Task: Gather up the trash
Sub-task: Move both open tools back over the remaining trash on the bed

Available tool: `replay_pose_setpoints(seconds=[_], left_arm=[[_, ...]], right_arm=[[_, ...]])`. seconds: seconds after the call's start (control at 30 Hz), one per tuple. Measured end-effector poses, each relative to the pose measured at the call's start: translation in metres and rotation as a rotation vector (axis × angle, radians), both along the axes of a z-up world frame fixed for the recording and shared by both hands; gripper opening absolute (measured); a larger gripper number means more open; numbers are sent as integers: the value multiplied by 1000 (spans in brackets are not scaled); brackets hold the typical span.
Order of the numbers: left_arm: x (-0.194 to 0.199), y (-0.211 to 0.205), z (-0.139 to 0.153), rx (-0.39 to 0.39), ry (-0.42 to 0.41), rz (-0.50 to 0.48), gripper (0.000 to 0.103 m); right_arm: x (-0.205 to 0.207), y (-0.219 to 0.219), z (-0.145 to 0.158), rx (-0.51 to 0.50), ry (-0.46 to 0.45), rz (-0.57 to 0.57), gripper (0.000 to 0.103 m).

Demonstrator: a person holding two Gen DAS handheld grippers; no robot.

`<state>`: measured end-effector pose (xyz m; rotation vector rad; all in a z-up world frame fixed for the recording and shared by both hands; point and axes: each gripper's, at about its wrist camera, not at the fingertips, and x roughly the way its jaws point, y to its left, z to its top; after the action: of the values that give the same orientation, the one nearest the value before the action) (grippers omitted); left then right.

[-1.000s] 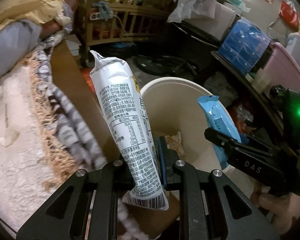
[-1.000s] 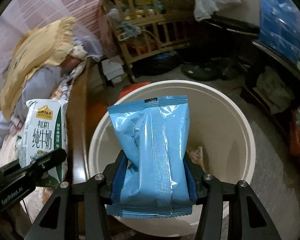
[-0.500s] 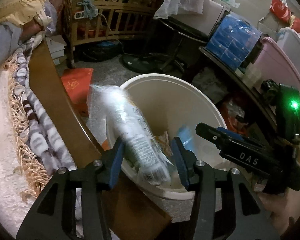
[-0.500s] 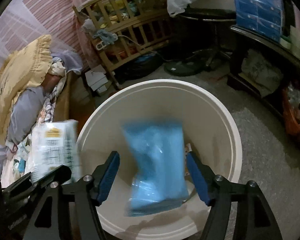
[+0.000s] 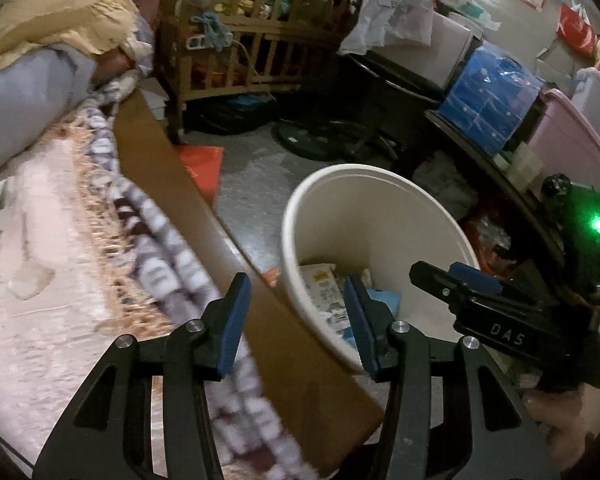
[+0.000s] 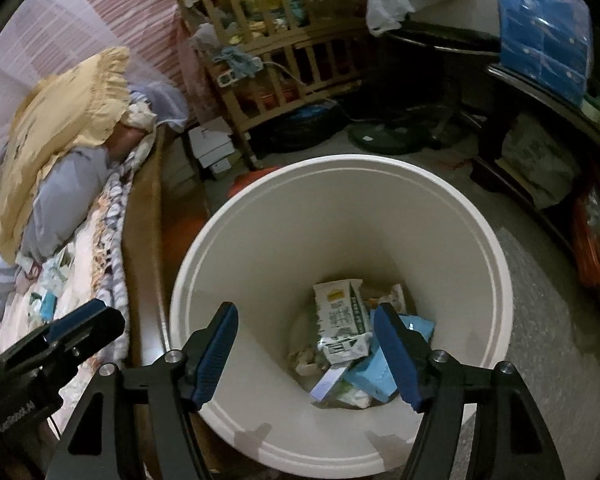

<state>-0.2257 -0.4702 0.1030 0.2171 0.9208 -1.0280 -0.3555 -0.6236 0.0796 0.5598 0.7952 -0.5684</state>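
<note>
Beside the bed [image 5: 40, 320], on the floor, stands a white bin [image 6: 452, 208] with its mouth uncovered. At its bottom lie a milk pouch [image 6: 342, 320] and a blue wrapper [image 6: 374, 376], touching each other among smaller scraps. The right gripper [image 6: 306, 356] hangs over the bin's mouth, jaws spread and nothing between them. The left gripper [image 5: 296, 316] hovers above the bed's wooden edge, just beside the bin's rim, jaws likewise parted and bare.
</note>
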Motion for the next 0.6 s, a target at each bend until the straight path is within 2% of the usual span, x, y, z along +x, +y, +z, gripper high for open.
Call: replay_pose_setpoints(seconds=[0.4,0.6], left_arm=[[33,72,1,34,-46,168,47],[53,119,3,43,-59,262,47]], right_arm=[[43,57,11,-28,-8,147,71],[76,101,13,-37,-6,273,72]])
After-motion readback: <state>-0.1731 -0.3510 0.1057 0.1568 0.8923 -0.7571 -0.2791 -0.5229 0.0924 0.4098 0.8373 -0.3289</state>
